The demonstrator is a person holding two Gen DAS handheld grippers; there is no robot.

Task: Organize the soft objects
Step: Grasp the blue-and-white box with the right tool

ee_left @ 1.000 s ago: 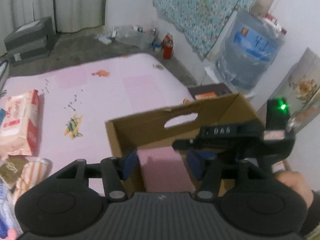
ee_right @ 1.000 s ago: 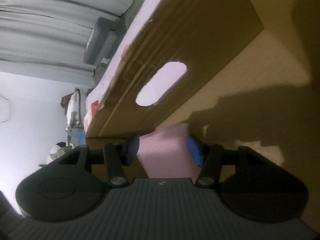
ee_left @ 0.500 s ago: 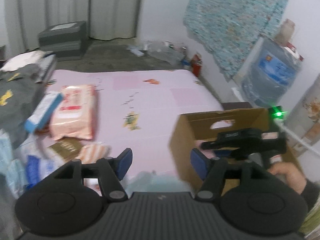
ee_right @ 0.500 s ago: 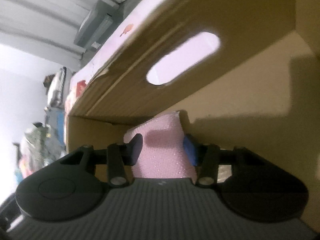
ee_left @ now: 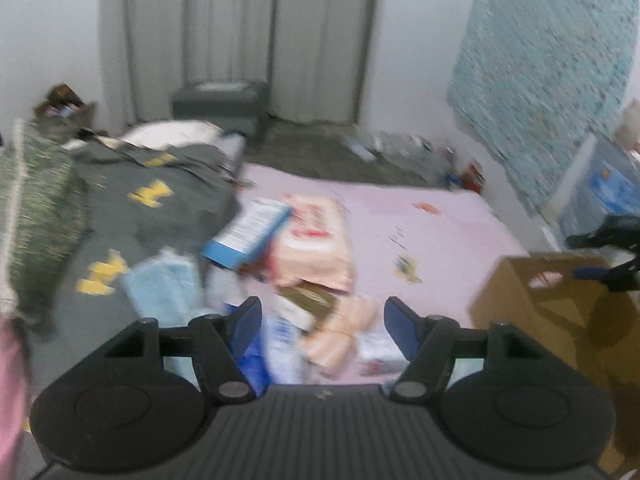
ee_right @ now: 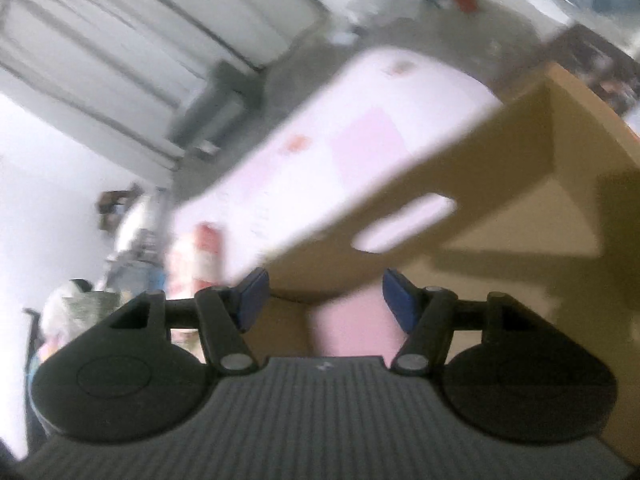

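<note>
My left gripper (ee_left: 323,326) is open and empty, above a heap of soft packs on the pink mat (ee_left: 432,232): a peach tissue pack (ee_left: 316,248), a blue-and-white box (ee_left: 252,236), a light blue cloth (ee_left: 160,292) and small peach rolls (ee_left: 340,336). The cardboard box (ee_left: 548,320) stands at the right, with my right gripper (ee_left: 608,268) at its top. In the right wrist view my right gripper (ee_right: 323,300) is open over the cardboard box (ee_right: 500,184). A pink cloth (ee_right: 352,328) lies inside the box below the fingers, free of them.
A dark grey garment with yellow marks (ee_left: 152,192) and a green patterned blanket (ee_left: 36,208) lie at the left. A grey box (ee_left: 218,108) stands by the curtain. A water jug (ee_left: 604,192) and a teal patterned cloth (ee_left: 548,64) are at the right wall.
My left gripper has let go of the pink cloth and swung left from the box to the heap of packs. My right gripper has opened, released the pink cloth and risen out of the box.
</note>
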